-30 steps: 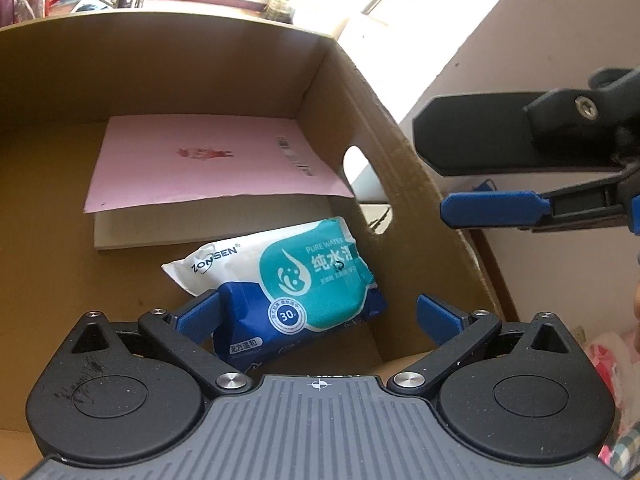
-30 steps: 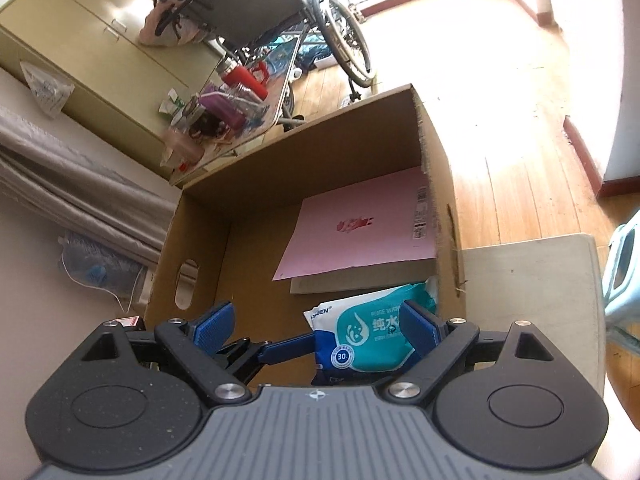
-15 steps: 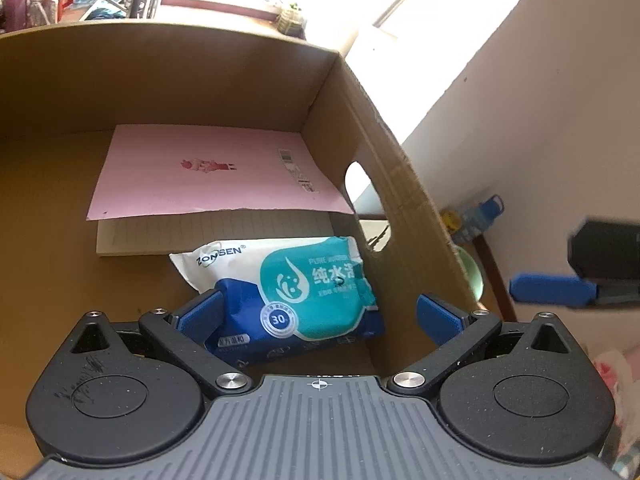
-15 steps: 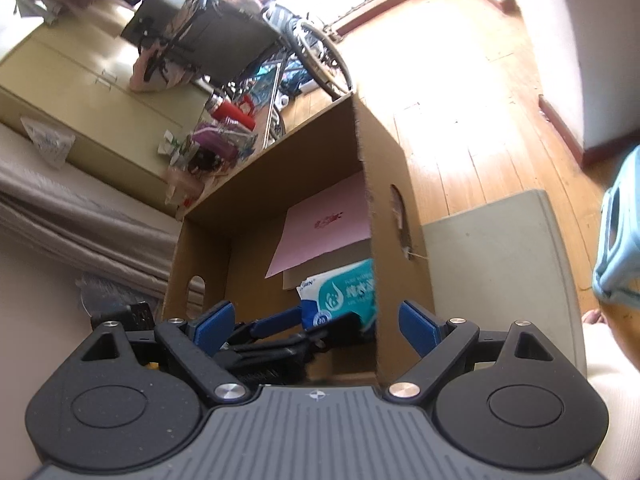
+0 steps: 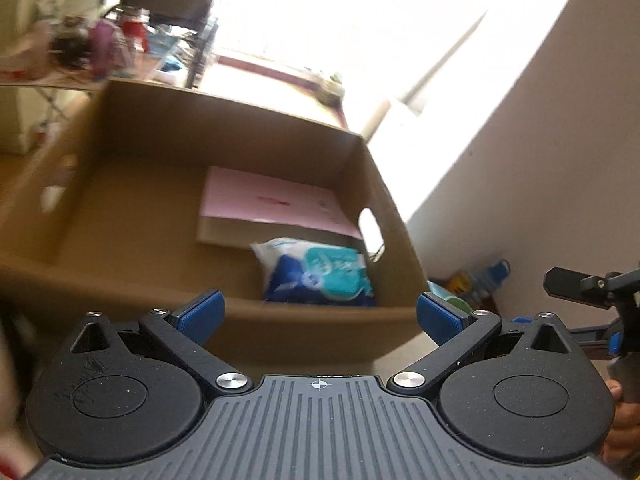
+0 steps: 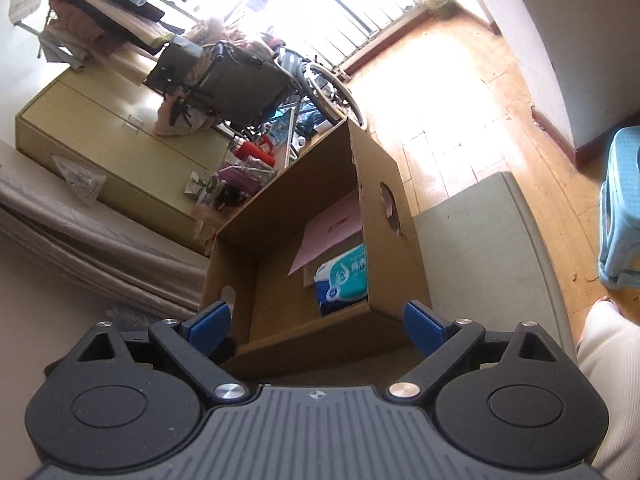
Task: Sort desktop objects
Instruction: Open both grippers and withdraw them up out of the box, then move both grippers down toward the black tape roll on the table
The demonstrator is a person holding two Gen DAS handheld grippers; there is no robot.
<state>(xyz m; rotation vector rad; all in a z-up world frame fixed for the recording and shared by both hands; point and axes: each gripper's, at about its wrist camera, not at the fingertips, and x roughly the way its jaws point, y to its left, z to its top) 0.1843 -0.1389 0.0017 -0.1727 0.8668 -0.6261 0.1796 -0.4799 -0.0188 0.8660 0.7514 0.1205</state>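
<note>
**Left wrist view: both grippers empty outside a part-filled sorting box**

Left wrist view, read from left to right: an open cardboard box (image 5: 120, 240) fills most of the picture, blurred by motion. Its left wall has a hand-hole cutout, and that half of the floor is bare. Toward the right wall a pink sheet of paper (image 5: 276, 204) lies flat on a brown card, and in front of it a blue, white and teal wet wipes pack (image 5: 320, 274) rests in the near right corner, just beside the right wall. These things appear to be gathered here because the box serves as the place for sorted objects. The left gripper (image 5: 318, 316) sits outside and above the near rim, its blue fingers (image 5: 200, 314) spread wide apart with nothing between them. At the far right edge, part of the right gripper (image 5: 592, 292) shows, well apart from the box.

Right wrist view, left to right: a yellow cabinet, a cluttered side table and a wheelchair stand in the background. The box stands on a pale grey table (image 6: 480, 248), and the wipes pack is visible inside against the wall. The right gripper's fingers (image 6: 424, 326) are also apart and empty, facing the box's near corner. A light blue stool (image 6: 620, 208) stands on the wooden floor at the right.

Judging from both empty grippers, the wipes pack is already sorted, and another object would come next.
</note>
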